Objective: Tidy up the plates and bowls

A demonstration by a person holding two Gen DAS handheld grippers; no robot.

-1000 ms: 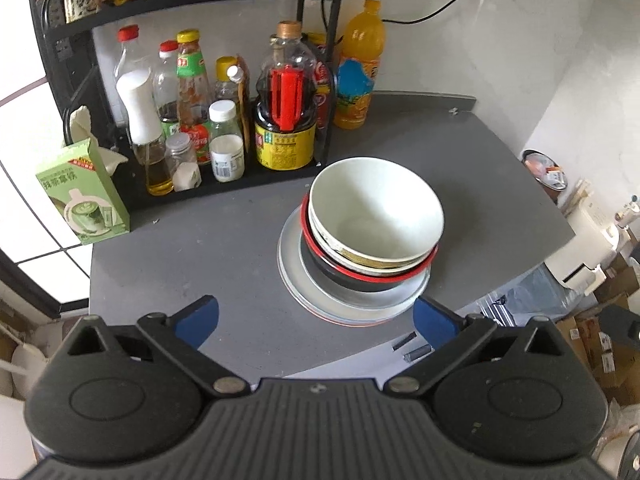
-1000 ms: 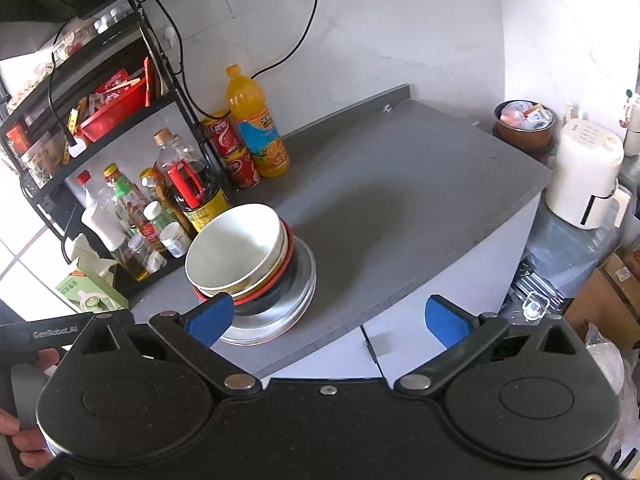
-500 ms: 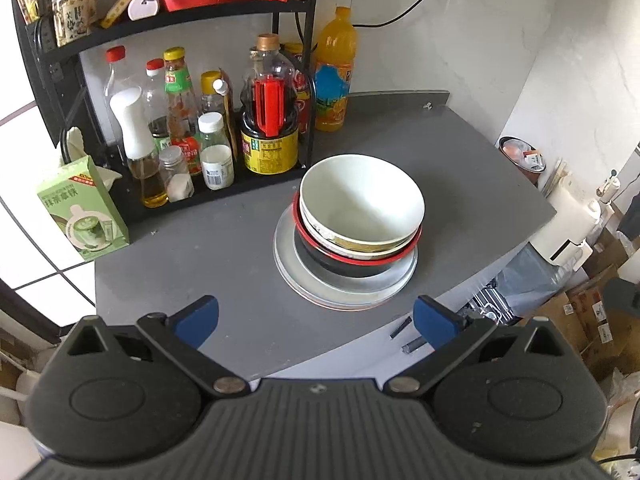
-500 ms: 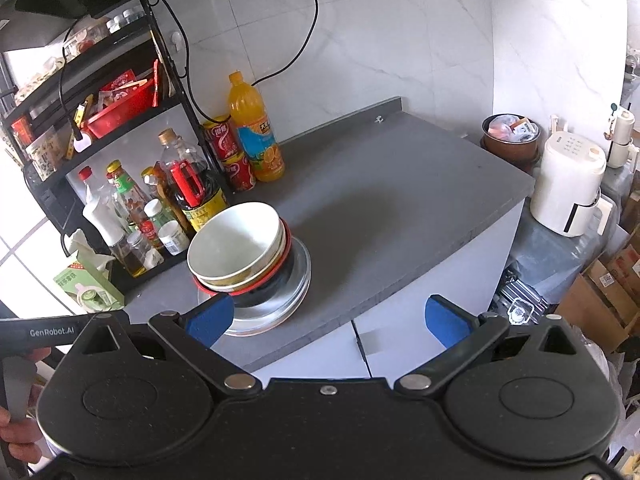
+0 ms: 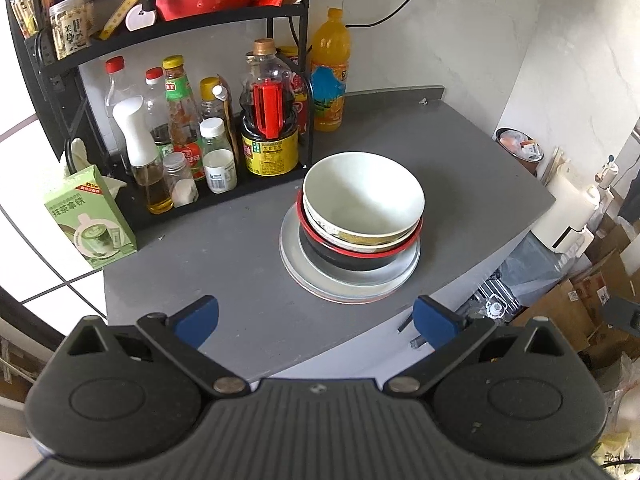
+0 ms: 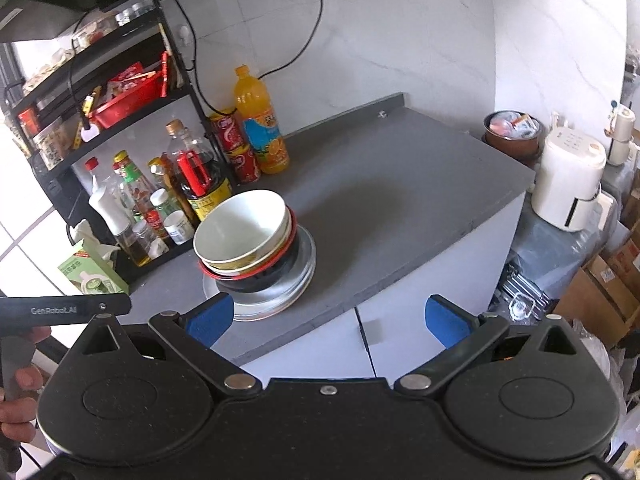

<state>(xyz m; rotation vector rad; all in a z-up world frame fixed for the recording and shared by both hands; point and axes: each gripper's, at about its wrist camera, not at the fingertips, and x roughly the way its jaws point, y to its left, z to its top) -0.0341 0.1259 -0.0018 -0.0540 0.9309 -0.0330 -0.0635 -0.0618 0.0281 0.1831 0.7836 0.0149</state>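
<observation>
Both claws hang wide and empty, short of the worktop (image 5: 248, 248) edge. The left claw (image 5: 316, 318) faces the stack of plates (image 5: 352, 284) almost straight ahead, so it seems the nearer; from the right claw (image 6: 328, 316) the stack lies ahead and to the left. Nested on the plates sit bowls, the white bowl (image 5: 362, 200) uppermost, just in front of the condiment rack (image 5: 192, 60). Compared with a second ago, both claws have drawn back and risen.
</observation>
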